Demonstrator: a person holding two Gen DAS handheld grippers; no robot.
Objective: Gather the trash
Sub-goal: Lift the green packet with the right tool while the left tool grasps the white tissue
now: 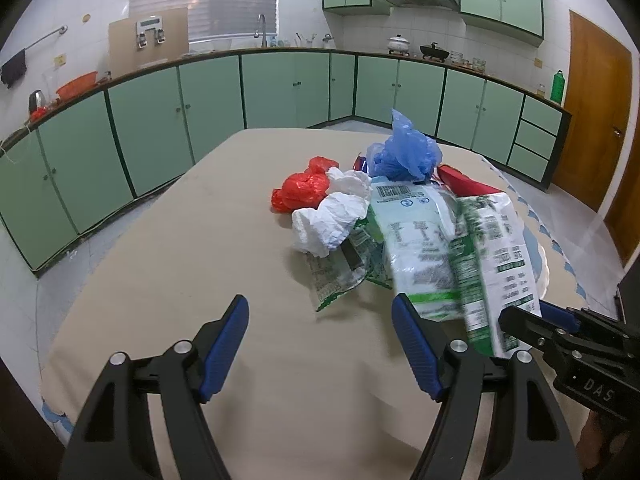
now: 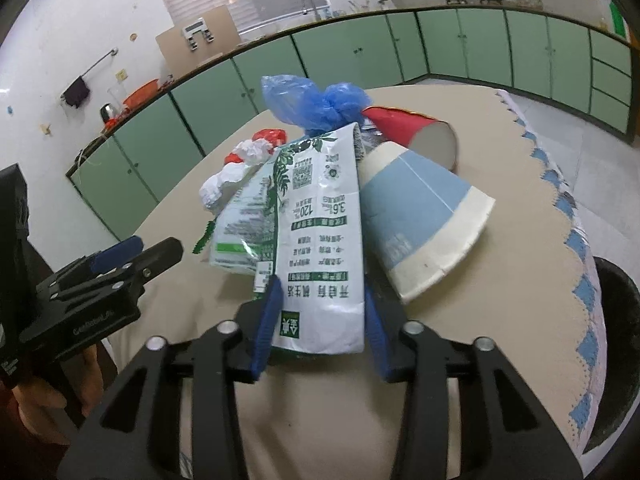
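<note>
A heap of trash lies on the beige table (image 1: 200,240): a red plastic bag (image 1: 300,190), crumpled white paper (image 1: 332,216), a blue plastic bag (image 1: 404,152), green-and-white wrappers (image 1: 420,240), a blue paper cup (image 2: 424,220) and a red cup (image 2: 408,128). My right gripper (image 2: 320,312) is shut on a green-and-white milk carton (image 2: 320,240), held by its near end; it also shows in the left wrist view (image 1: 492,264). My left gripper (image 1: 320,340) is open and empty, just short of the heap.
Green kitchen cabinets (image 1: 280,88) run around the room behind the table. A dark bin (image 2: 616,340) stands past the table's right edge. A wooden door (image 1: 592,112) is at the far right.
</note>
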